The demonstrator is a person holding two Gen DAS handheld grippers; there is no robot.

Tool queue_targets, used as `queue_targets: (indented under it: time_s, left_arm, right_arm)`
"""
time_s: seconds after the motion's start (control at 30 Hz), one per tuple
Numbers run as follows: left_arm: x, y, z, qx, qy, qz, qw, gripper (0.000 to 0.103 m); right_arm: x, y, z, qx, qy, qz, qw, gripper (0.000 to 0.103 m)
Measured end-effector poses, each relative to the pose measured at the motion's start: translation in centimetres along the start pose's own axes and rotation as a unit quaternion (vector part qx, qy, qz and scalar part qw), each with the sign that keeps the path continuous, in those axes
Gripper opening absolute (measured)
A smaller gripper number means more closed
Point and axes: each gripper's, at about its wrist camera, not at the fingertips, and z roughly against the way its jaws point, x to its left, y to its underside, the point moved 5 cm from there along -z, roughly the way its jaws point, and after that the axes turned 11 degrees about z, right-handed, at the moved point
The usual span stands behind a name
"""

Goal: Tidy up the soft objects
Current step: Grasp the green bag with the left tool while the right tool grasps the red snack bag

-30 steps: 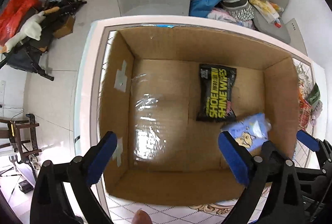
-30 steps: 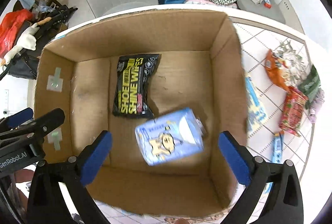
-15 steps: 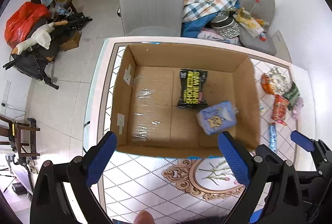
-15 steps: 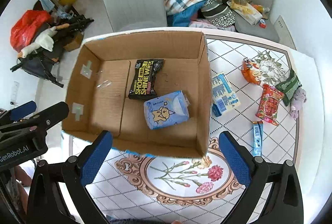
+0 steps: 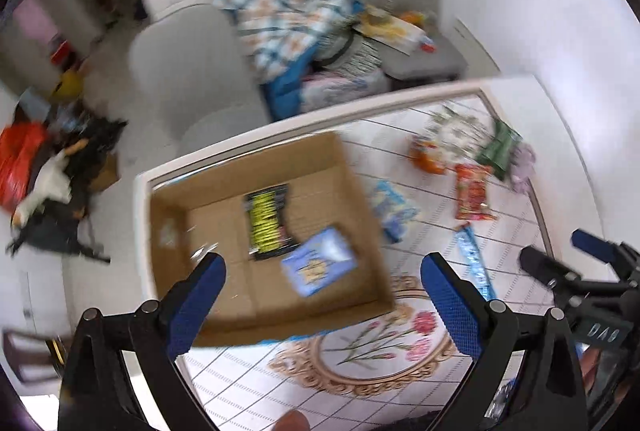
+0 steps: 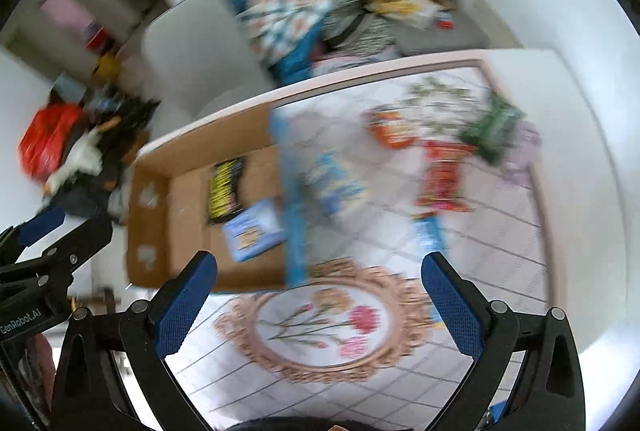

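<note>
Tiled table (image 5: pixel 400 383) carried the cardboard box (image 5: pixel 376 231) at its left end. Since a second ago both tools pulled back and up from the box; left tool (image 5: pixel 322 301) and right tool (image 6: pixel 319 299) were spread, holding nothing. Blue pack (image 5: pixel 319 266) now lay inside beside the black wipes pack (image 5: pixel 267 219). Snack packets (image 5: pixel 472 191) were still loose on the table, likely next.

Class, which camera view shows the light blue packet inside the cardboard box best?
The left wrist view: the light blue packet lies fully visible on the cardboard box floor, only mildly blurred. In the right wrist view it appears smaller and more smeared by motion blur.
</note>
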Motion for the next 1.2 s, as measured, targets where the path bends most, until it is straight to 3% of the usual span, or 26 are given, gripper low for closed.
queue_targets:
  time_s: [0.17, 0.3, 0.53, 0.7, 0.8, 0.83, 0.87, 0.93, 1.07, 1.2]
  left_arm:
    - [-6.7, -2.5, -7.0, 0.080, -0.006, -0.051, 0.9954, 0.100]
    - [-9.4, -3.9, -12.3, 0.123, -0.032, -0.050, 0.9907, 0.100]
    - [-10.8, -5.6, -19.5, 0.178, -0.106, -0.057, 0.9767, 0.100]
    - [-10.3, -6.2, -22.0, 0.205, -0.121, -0.040, 0.9706, 0.100]
    - [-10.6, -6.1, -23.0, 0.212, -0.124, -0.035, 0.9687, 0.100]
    - [-10.8, -6.1, -23.1, 0.212, -0.123, -0.034, 0.9687, 0.100]
    - [-11.0, -6.1, -23.3, 0.213, -0.122, -0.034, 0.9687, 0.100]
    - [-11.9, -6.2, -23.2, 0.213, -0.116, -0.035, 0.9695, 0.100]
    - [-14.7, -6.9, -22.5, 0.195, -0.094, -0.047, 0.9751, 0.100]
    - [-19.4, -7.7, -21.4, 0.180, -0.049, -0.075, 0.9795, 0.100]
  right_arm:
    - [-9.1, -0.3, -1.5, 0.021, 0.041, -0.058, 0.997, 0.103]
    - [-13.8, -1.2, -6.3, 0.051, 0.027, -0.091, 0.994, 0.103]
    - [-15.1, -2.7, -18.0, 0.120, -0.007, -0.117, 0.986, 0.102]
    - [-15.0, -3.2, -24.5, 0.159, 0.002, -0.117, 0.980, 0.099]
    - [-14.8, -2.8, -26.6, 0.178, 0.009, -0.108, 0.978, 0.086]
    - [-14.9, -2.5, -27.0, 0.186, 0.012, -0.106, 0.977, 0.080]
    - [-14.8, -2.7, -26.7, 0.176, 0.017, -0.098, 0.979, 0.066]
    - [-14.9, -2.4, -26.1, 0.178, 0.023, -0.084, 0.980, 0.053]
    - [-16.8, -0.6, -24.6, 0.182, 0.019, -0.101, 0.978, 0.051]
    - [-19.9, 2.1, -21.3, 0.169, 0.001, -0.138, 0.976, 0.050]
